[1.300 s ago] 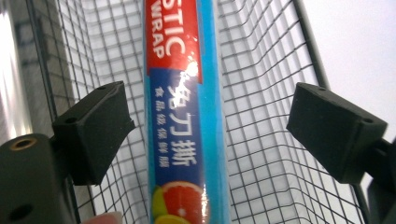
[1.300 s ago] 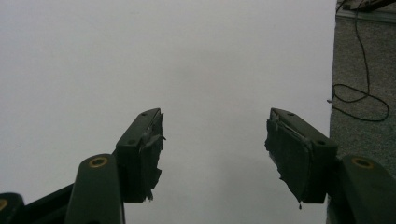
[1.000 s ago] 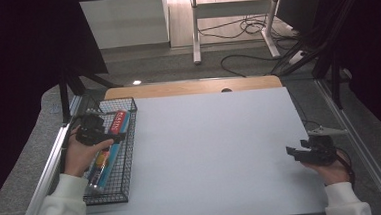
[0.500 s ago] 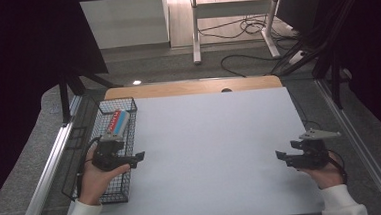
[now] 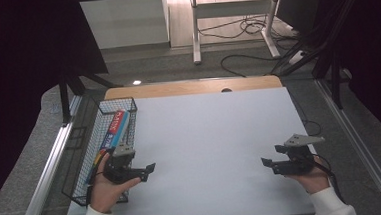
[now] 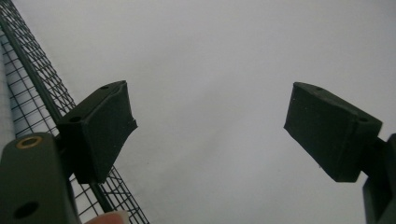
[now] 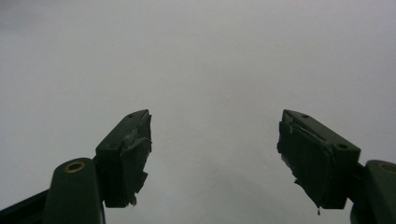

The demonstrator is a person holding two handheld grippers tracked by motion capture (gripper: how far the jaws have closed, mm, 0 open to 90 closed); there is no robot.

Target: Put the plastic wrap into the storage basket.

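Left gripper [image 5: 147, 171] is seen at lower left of the high view, held in the left hand [image 5: 105, 185], just beside the near right edge of the wire basket [image 5: 84, 166]. Its jaws are spread wide with nothing between them; in the left gripper view [image 6: 210, 133] bare white table [image 6: 224, 56] is seen through the gap, and the basket mesh [image 6: 28, 88] is caught along the left edge of that frame.

Right gripper [image 5: 268, 164] is seen at lower right of the high view, held in the right hand [image 5: 310, 178], jaws pointed toward frame centre. Its jaws have just been opening and are now wide apart, nothing between them; in the right gripper view [image 7: 215, 154] plain table surface [image 7: 196, 56] is seen between the pads. Torn tape is noted on both pads [image 7: 135, 154].

A boxed tube [image 5: 115, 128], red, white and blue, is seen lying lengthwise in the basket at mid-left of the high view, beyond the left gripper and not touched by it. Further coloured items lower in the basket are partly hidden by the gripper; what they are cannot be told.

Both grippers are well apart, with the white table [image 5: 210, 136] between them.
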